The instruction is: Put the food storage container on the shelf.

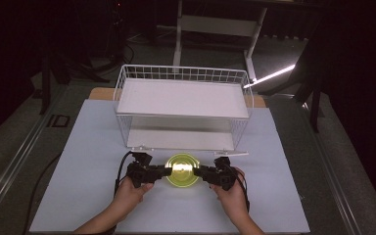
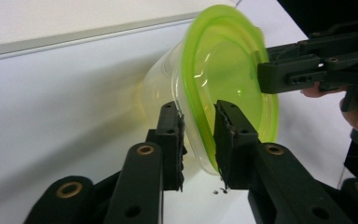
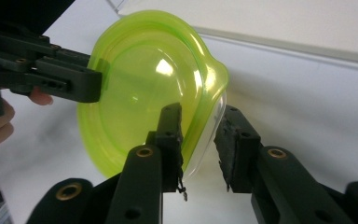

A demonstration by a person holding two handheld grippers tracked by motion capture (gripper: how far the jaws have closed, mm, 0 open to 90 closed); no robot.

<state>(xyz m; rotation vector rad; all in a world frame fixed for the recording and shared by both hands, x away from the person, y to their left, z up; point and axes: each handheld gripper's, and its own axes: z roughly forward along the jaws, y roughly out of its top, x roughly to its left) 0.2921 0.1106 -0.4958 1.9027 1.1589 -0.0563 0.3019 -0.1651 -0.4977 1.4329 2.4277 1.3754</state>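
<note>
A round clear container with a lime-green lid (image 1: 182, 170) sits on the white mat near the front, between my two grippers. My left gripper (image 1: 167, 171) comes in from the left, and its jaws (image 2: 199, 135) are shut on the lid's rim (image 2: 196, 112). From the right, my right gripper (image 1: 197, 171) straddles the opposite rim (image 3: 212, 88). Its jaws (image 3: 199, 135) stand slightly apart, with a small gap at the outer jaw. Each gripper view also shows the other gripper at the lid's far edge: the right gripper (image 2: 265, 77) and the left gripper (image 3: 95, 84).
A white wire basket shelf (image 1: 122, 78) with two white levels stands just behind the container. The white mat (image 1: 93, 147) covers the table, with free room to the left and right. A black cable (image 1: 122, 166) trails from the left gripper.
</note>
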